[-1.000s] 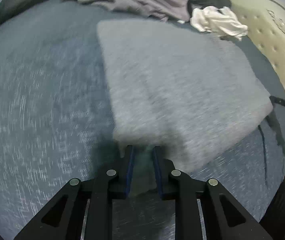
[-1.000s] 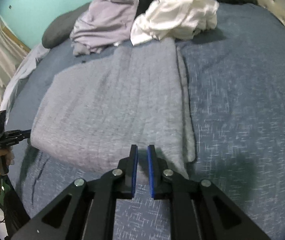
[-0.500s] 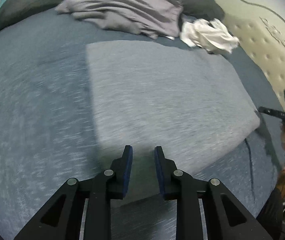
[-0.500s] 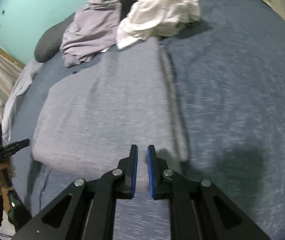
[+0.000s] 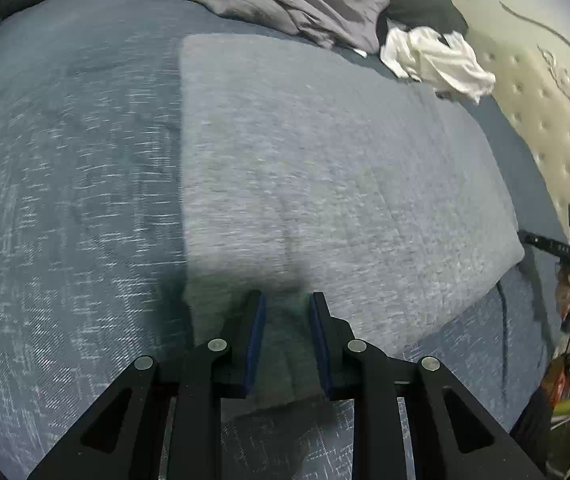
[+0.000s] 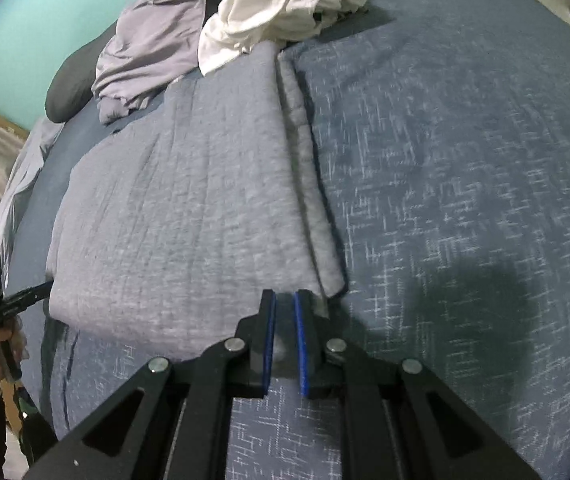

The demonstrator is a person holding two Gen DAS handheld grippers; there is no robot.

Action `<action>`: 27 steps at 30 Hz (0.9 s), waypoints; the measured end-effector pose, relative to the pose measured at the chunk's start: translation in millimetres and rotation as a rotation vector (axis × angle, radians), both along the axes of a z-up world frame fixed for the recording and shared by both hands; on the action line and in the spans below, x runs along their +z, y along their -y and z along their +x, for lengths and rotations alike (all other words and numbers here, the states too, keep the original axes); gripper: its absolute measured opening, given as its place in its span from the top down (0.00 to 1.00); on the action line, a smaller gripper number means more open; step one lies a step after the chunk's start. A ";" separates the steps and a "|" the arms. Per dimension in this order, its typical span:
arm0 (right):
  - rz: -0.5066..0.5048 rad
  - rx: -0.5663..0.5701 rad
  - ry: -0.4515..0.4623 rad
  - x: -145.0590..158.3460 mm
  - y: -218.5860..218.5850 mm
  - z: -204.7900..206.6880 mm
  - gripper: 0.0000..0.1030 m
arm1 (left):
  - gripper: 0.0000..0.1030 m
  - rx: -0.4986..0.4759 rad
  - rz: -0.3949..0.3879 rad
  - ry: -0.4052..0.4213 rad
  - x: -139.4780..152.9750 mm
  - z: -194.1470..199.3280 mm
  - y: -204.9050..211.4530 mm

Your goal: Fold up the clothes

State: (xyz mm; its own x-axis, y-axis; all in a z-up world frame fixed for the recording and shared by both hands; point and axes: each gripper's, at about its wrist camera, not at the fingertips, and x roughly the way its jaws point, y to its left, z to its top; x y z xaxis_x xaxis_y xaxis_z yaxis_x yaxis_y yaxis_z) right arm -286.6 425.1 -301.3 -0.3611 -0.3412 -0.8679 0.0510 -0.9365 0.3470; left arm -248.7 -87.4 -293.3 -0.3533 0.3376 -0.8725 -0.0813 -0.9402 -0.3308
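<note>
Lying flat on the bed (image 6: 465, 160), the folded grey garment (image 6: 189, 208) has both claws clamped on its near edge: left claw (image 5: 285, 308), right claw (image 6: 284, 304); lilac clothes (image 6: 153, 36) and white clothes (image 6: 285, 4) sit far.

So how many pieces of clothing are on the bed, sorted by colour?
Grey, spread flat: 1, the grey garment
Lilac-grey, crumpled: 1, the lilac garment
White, crumpled: 1, the white garment
Total: 3
</note>
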 end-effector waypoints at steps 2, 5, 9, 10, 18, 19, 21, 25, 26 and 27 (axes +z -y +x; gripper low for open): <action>0.009 0.002 -0.011 4.6 1.0 -0.8 0.91 | 0.76 0.022 -0.001 0.004 1.6 5.0 7.5; 0.012 -0.008 -0.006 4.9 -0.8 -0.2 0.91 | 0.76 0.051 0.001 0.015 1.5 12.5 19.6; -0.008 -0.039 0.000 2.0 -2.0 2.7 0.91 | 0.56 0.101 0.063 0.042 -0.9 23.3 36.2; -0.015 -0.048 0.000 1.5 -2.3 3.3 0.91 | 0.52 0.116 0.090 0.053 -1.9 26.1 40.9; -0.034 -0.072 0.008 2.2 -11.0 12.1 0.91 | 0.50 0.196 0.231 0.110 -12.6 48.5 61.6; -0.035 -0.074 0.008 0.9 -4.2 7.6 0.91 | 0.50 0.201 0.239 0.114 -14.4 50.1 62.5; -0.039 -0.073 0.005 1.9 -3.5 9.8 0.91 | 0.50 0.205 0.235 0.125 -19.7 48.8 60.6; -0.043 -0.064 0.002 3.9 -0.9 12.3 0.91 | 0.49 0.213 0.268 0.111 -24.7 44.2 54.8; -0.041 -0.062 0.001 4.5 -0.7 12.7 0.91 | 0.50 0.216 0.277 0.105 -25.8 42.0 53.0; -0.041 -0.061 -0.001 5.1 -0.8 13.2 0.91 | 0.49 0.216 0.287 0.099 -27.2 39.9 52.2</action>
